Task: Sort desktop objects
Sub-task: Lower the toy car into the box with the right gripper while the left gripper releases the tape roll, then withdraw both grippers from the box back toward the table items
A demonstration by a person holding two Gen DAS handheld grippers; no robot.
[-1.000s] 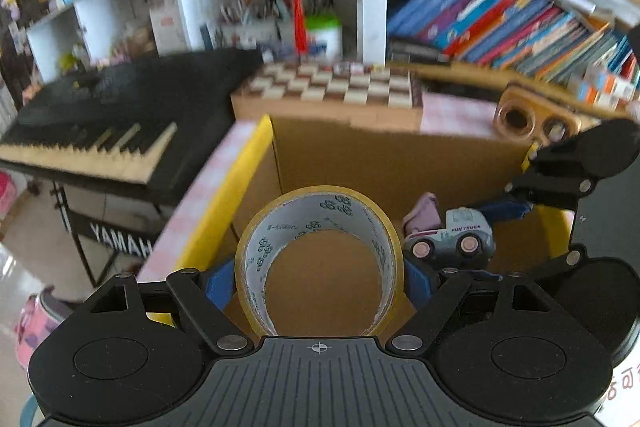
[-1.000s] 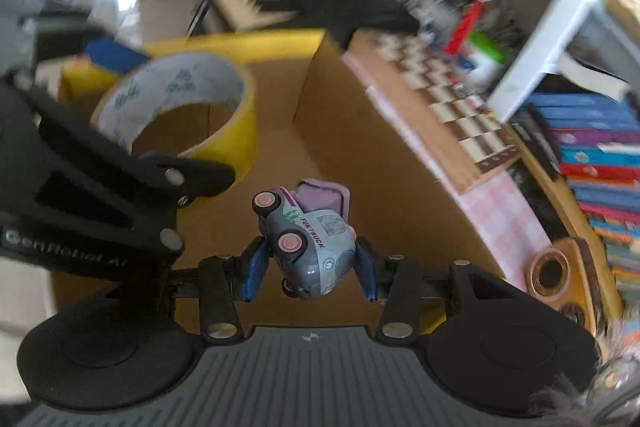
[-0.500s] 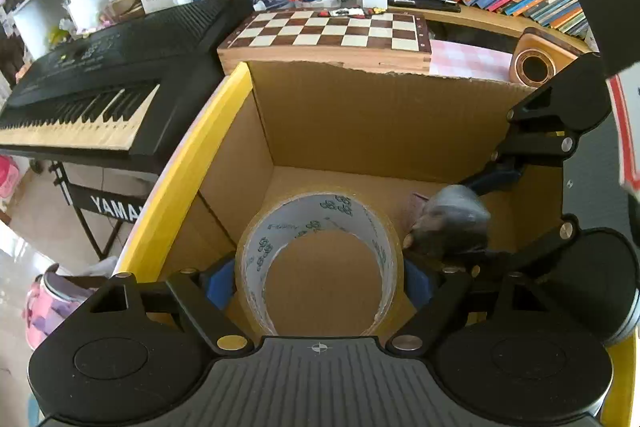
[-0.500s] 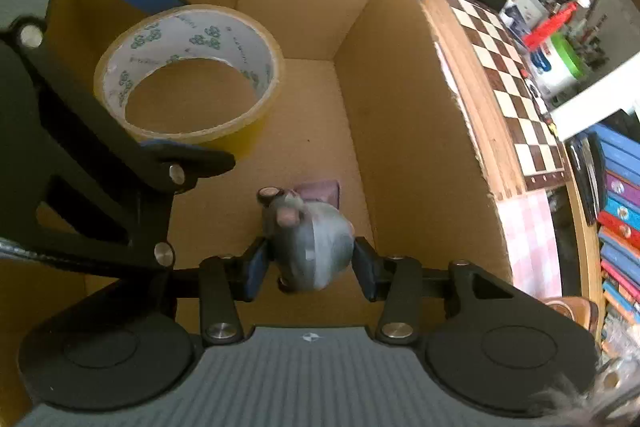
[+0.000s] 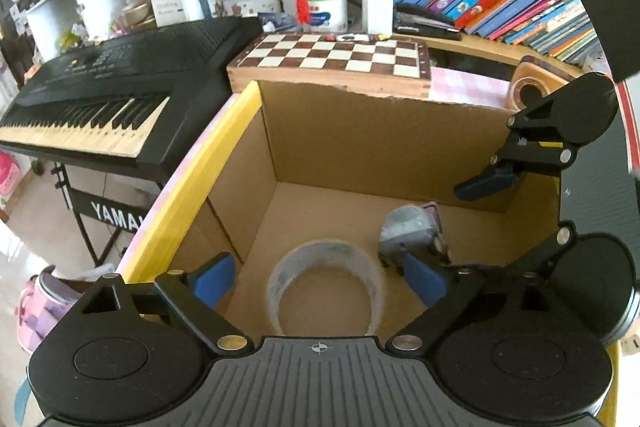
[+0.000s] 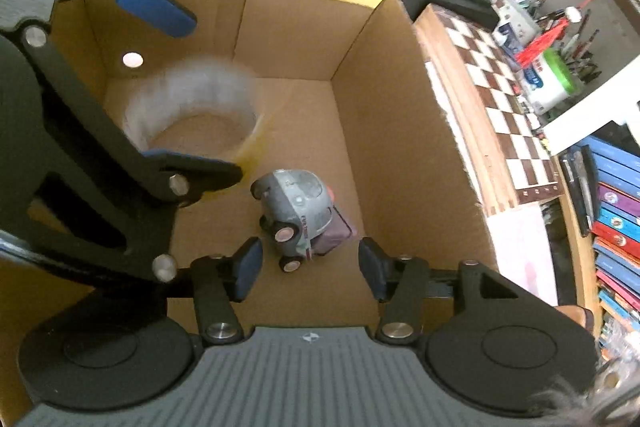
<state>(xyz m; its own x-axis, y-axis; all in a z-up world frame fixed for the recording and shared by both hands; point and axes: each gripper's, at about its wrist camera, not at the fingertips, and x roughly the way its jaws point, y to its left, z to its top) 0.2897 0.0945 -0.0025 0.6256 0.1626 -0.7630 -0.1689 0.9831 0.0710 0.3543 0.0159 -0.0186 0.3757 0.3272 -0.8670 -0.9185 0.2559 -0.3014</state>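
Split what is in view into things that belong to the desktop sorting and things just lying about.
Part of the job:
- blurred roll of yellow packing tape
- small grey toy truck
- brown cardboard box with a yellow rim
- left gripper, opening
- right gripper, opening

Just lying about:
- black electronic keyboard
- wooden chessboard
- row of colourful books

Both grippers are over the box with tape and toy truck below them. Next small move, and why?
Probably lift both grippers straight up out of the cardboard box. The jaws of the left gripper and right gripper are opening, touching nothing; the tape roll, blurred, and toy truck are already inside.
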